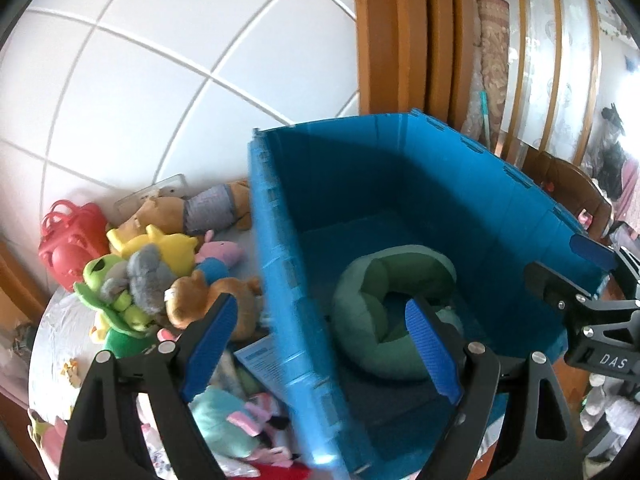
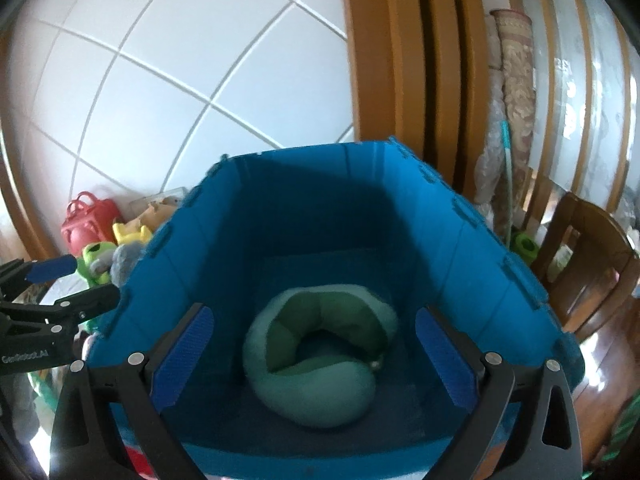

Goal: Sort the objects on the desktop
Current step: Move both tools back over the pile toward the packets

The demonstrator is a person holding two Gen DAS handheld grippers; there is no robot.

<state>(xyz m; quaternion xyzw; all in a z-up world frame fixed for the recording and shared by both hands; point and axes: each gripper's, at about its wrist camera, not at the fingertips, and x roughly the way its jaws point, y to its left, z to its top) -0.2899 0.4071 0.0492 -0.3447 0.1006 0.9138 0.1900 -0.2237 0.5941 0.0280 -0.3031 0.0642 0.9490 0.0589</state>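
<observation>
Right wrist view: blue folding crate, green neck pillow curled on its floor; soft, light, best pinched across one plump arm. Plush pile crowding tabletop's left edge. Right gripper, left gripper: spread wide, holding nothing.

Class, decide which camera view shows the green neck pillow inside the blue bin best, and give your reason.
The right wrist view: the green neck pillow lies whole and unobstructed on the floor of the blue bin. In the left wrist view the pillow is partly hidden behind one finger of the left gripper.
</observation>
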